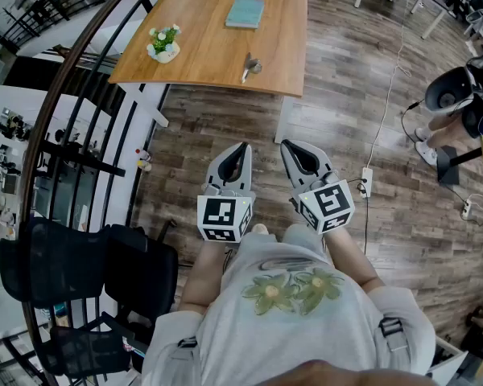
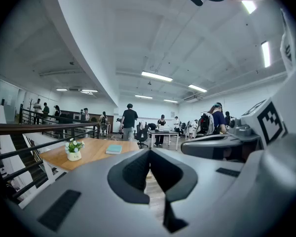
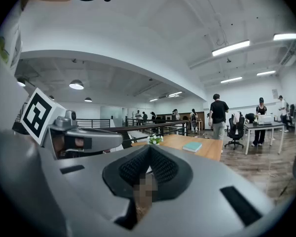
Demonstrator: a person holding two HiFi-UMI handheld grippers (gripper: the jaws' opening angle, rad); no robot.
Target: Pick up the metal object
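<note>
I held my left gripper (image 1: 241,151) and right gripper (image 1: 293,153) side by side close to my body, both with jaws pressed together on nothing. The small shiny metal object (image 1: 249,67) lay well ahead of their tips, near the closest edge of the light wooden table (image 1: 201,63). Reaching in with the jaws unopened would likely nudge it off that edge, and overshooting could bump the teal book (image 1: 245,13) beyond it or the white pot of flowers (image 1: 163,44) to its left.
</note>
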